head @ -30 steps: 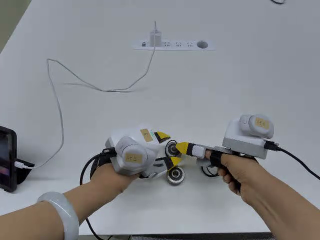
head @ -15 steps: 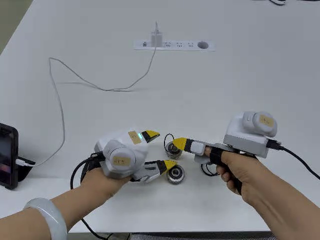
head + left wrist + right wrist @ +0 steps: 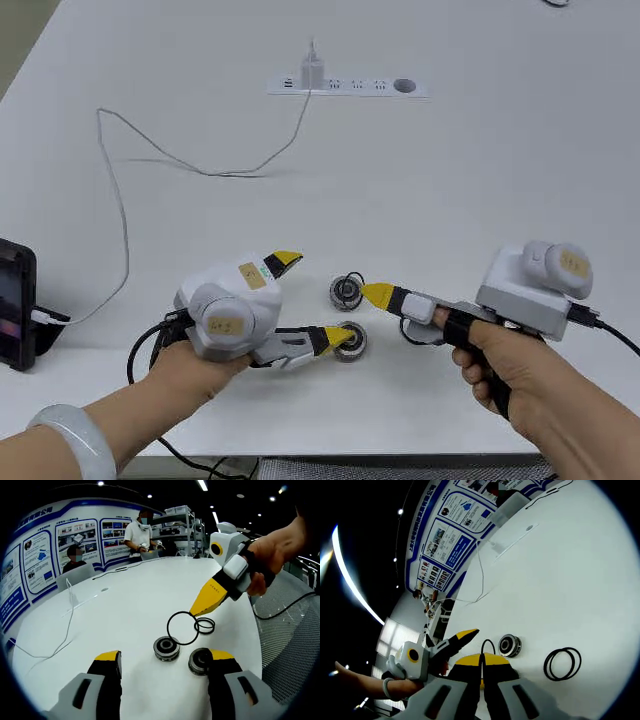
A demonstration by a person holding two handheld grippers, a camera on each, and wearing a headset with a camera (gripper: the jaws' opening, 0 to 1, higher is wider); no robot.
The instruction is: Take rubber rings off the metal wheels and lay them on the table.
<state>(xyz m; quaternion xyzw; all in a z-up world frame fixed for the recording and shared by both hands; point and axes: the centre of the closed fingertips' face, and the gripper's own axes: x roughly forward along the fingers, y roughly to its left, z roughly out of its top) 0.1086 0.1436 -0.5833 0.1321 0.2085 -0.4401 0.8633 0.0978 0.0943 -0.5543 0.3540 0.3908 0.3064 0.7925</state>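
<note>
Table: rubber ring in right hand-held gripper.

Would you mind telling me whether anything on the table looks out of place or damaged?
Nothing looks damaged or spilled. The only unsettled item is a rubber ring pinched in the shut right claw, hanging by a metal wheel rather than lying flat like the loose rings on the table.

Head view looks down; gripper views face each other across wheels.
</note>
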